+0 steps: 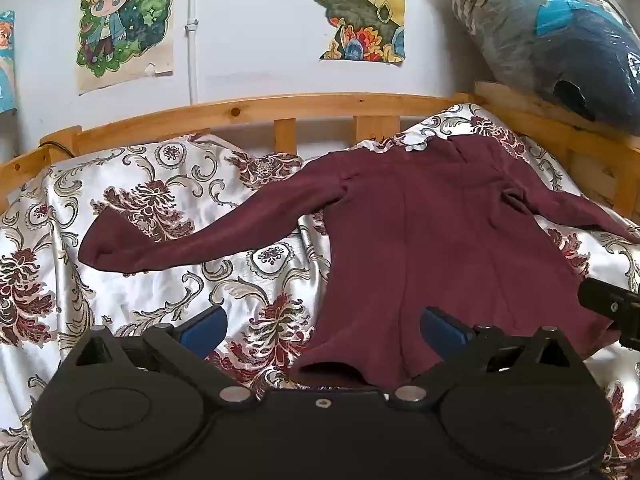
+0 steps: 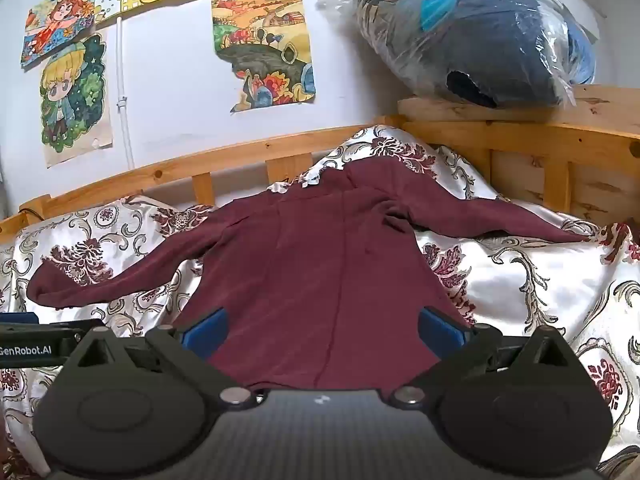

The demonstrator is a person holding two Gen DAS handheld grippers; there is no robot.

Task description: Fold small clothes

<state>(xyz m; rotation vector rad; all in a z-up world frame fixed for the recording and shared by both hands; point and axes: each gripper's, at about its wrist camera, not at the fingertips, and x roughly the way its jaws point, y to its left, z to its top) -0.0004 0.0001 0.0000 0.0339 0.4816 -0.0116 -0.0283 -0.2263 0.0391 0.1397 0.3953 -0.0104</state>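
Both grippers sit low at the bed's near edge, fingers spread wide, nothing held. Left gripper (image 1: 322, 330): its blue-padded fingers (image 1: 206, 328) straddle the near-left hem corner of the maroon long-sleeved top (image 1: 440, 248), one pad over the bedspread, the other over the cloth. Right gripper (image 2: 322, 330): fingers (image 2: 442, 330) wide over the middle of the hem, both pads above cloth; contact cannot be told.

Top lies flat, spread on the floral satin bedspread (image 2: 520, 280), neckline toward the far wooden bed rail (image 1: 280, 110), hem toward the near edge. Left sleeve (image 1: 192, 240) runs out toward the bed's left side; right sleeve (image 2: 500, 216) runs toward the right rail. Body fairly smooth, slight puckering at the right armpit. Plastic-wrapped bundle (image 2: 480, 40) rests on the far-right corner boards, well apart from the garment.

Judgement: garment laid out, no fold made yet; step in hand is the approach for the first fold. Next move likely calls for each gripper to close on a hem corner or a sleeve and carry it across the body. The satin looks slippery, so the cloth may drag.
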